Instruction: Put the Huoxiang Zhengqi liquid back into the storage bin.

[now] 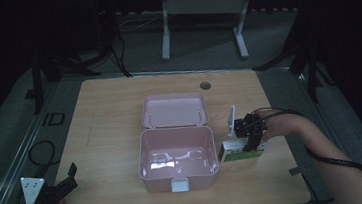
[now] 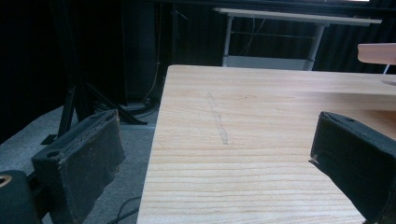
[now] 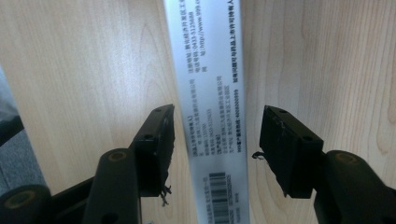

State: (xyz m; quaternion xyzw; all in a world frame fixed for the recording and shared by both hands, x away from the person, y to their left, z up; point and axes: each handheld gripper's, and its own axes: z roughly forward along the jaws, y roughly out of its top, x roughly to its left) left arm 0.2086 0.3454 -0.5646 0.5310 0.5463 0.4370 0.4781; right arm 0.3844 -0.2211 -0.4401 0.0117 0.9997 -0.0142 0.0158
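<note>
Your right tongs [image 3: 215,140] straddle the white-and-green printed cardboard carton [image 3: 210,93], wide apart. Likely next: close, lift it into the open pink plastic box [image 1: 176,155]. Left tongs [image 2: 215,154] idle, wide.

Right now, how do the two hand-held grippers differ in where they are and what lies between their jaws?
The left hand-held gripper sits at the table's near left corner with bare wood and floor between its jaws. The right hand-held gripper points down over the white and green carton beside the open pink box, its jaws on either side of the carton without touching it. Both are open.
</note>
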